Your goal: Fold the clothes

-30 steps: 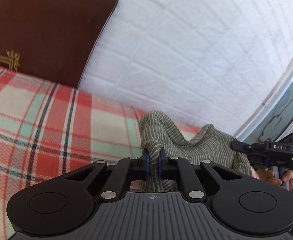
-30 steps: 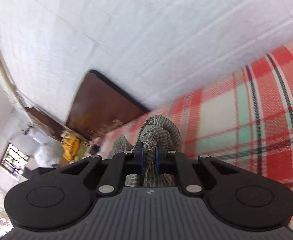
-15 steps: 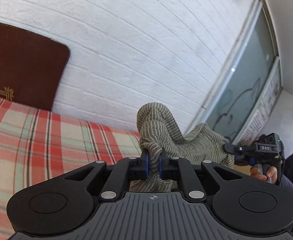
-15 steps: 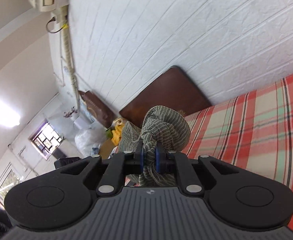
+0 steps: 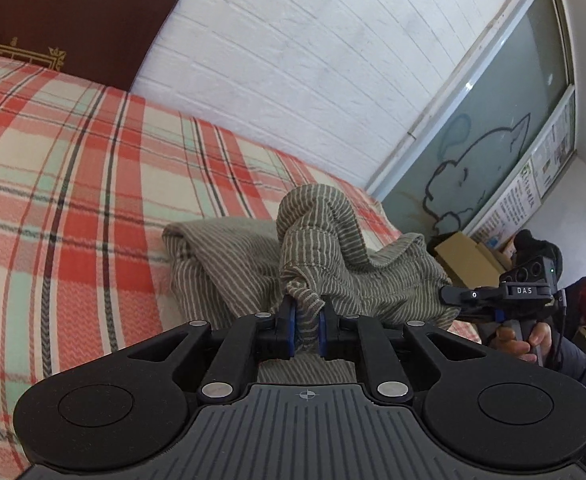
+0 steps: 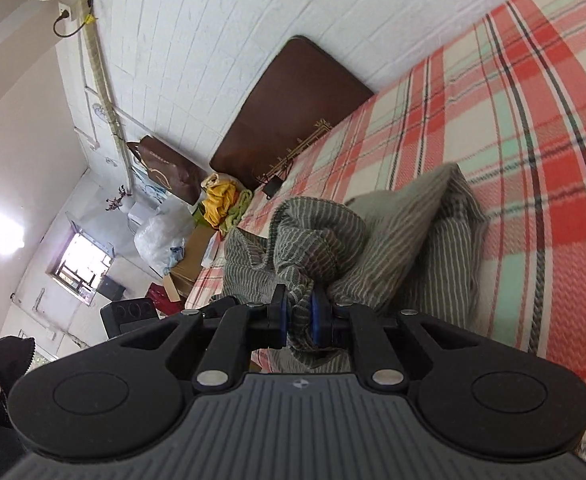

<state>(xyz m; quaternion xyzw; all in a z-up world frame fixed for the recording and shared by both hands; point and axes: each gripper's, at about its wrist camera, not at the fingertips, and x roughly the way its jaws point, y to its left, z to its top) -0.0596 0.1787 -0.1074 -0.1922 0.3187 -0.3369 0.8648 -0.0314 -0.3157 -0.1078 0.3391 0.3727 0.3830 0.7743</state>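
While the left tongs (image 5: 305, 330) begin to part around a bunched hem, the right tongs (image 6: 297, 317) clamp another. The shirt (image 5: 233, 256) sags half-folded onto the bed (image 5: 73, 200). An uneven release could skew the fold.

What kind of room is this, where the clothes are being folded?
Most likely a bedroom at home: a bed with a plaid cover, a dark wooden headboard against a white brick wall, and bags and boxes piled nearby.

surface: bed (image 5: 73, 184) – red-green plaid cover | on it: striped garment (image 5: 229, 264) – partly lying
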